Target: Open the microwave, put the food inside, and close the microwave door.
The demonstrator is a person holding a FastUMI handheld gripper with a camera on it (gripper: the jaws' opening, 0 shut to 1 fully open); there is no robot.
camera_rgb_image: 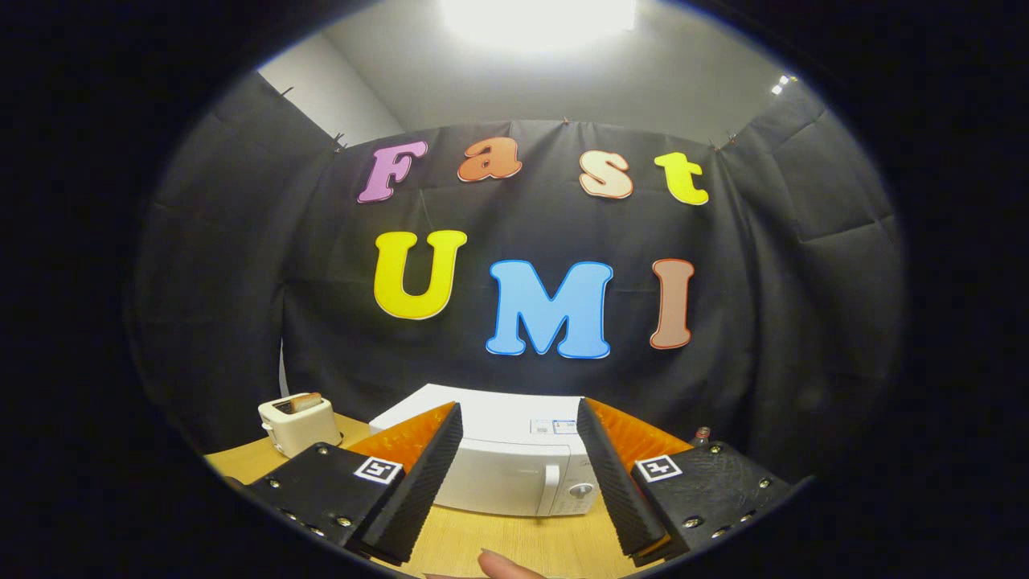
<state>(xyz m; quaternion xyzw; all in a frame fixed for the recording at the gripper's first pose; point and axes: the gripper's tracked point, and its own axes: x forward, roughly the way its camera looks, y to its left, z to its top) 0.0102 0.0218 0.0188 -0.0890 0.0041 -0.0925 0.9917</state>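
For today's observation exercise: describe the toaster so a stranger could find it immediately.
Start at the white microwave on the wooden table, beyond the open gripper. Left of it stands the small cream toaster; unlike the closed microwave, bread pokes from its top.

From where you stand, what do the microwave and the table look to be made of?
The microwave, beyond the open hand-held gripper, looks like white painted metal or plastic: smooth, lightly glossy, which one is unclear. The table looks like light wood or wood-look laminate: pale grain lines, matte finish.
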